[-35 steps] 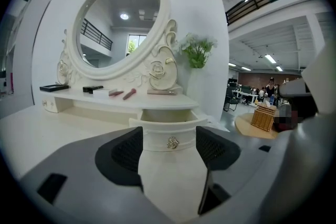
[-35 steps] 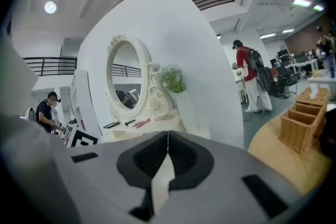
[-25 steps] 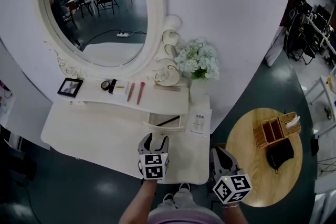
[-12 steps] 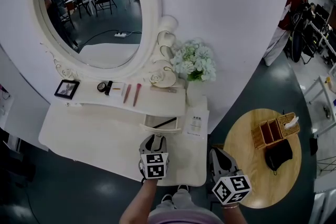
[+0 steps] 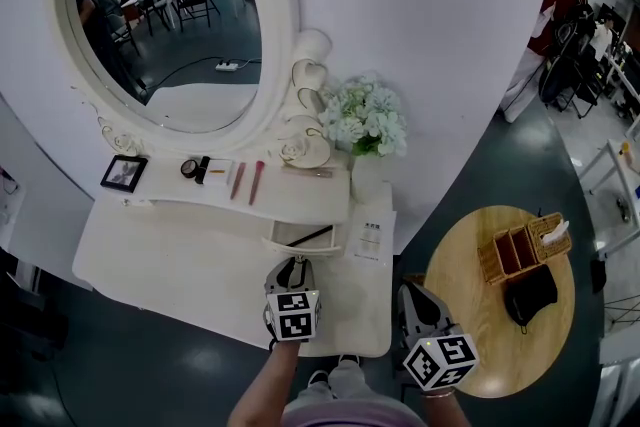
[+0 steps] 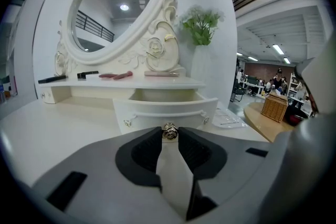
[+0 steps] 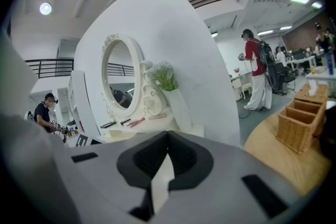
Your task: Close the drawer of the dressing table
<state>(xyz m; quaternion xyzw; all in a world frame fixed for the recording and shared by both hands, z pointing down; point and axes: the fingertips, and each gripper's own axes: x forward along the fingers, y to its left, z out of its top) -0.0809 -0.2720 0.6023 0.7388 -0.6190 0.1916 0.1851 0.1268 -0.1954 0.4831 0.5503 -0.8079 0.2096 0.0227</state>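
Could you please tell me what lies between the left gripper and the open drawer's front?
Only the knob of the drawer: the left gripper view shows it between the tips of the left gripper, whose jaws have just been closing on it.

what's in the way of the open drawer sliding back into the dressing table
Nothing visible does. The drawer stands pulled out under the shelf; a thin dark stick lies inside it, and nothing shows above its rim in the left gripper view.
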